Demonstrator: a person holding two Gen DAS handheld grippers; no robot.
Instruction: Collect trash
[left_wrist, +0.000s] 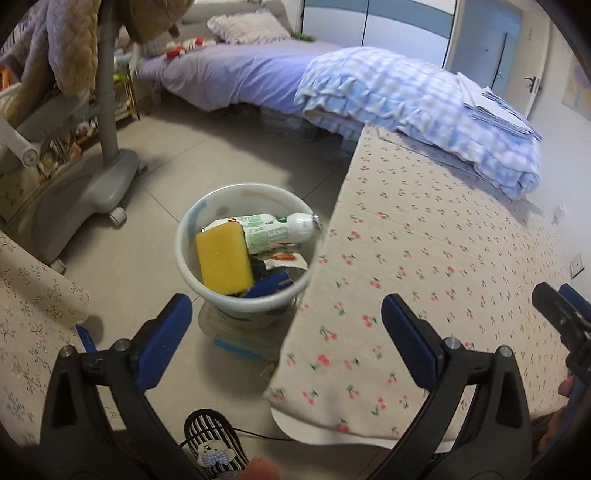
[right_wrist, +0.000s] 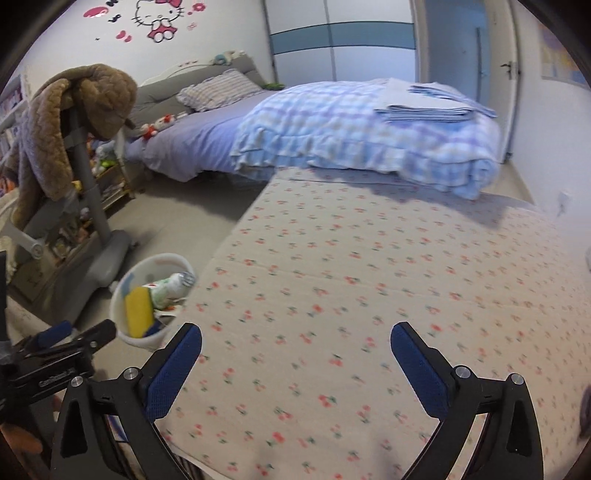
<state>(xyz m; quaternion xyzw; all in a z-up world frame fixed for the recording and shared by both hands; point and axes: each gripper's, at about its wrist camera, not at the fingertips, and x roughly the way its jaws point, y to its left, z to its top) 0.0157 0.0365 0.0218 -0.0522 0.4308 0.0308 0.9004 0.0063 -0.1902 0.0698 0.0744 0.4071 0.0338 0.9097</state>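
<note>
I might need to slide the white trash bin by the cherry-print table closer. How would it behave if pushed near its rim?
The white trash bin probably tips: it tapers to a narrower base and seems perched on a flat plastic box. It looks light, holding just a yellow sponge, a plastic bottle and wrappers. It likely slides easily on the smooth floor tiles.

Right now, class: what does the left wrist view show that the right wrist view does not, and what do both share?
Only the left wrist view shows a striped slipper on the floor and a blue item in the bin. Only the right wrist view shows the Hello Kitty sticker on the wall. Both show the bin with the sponge and bottle, the cherry-print cloth, the bed, and open grippers: left, right.
</note>
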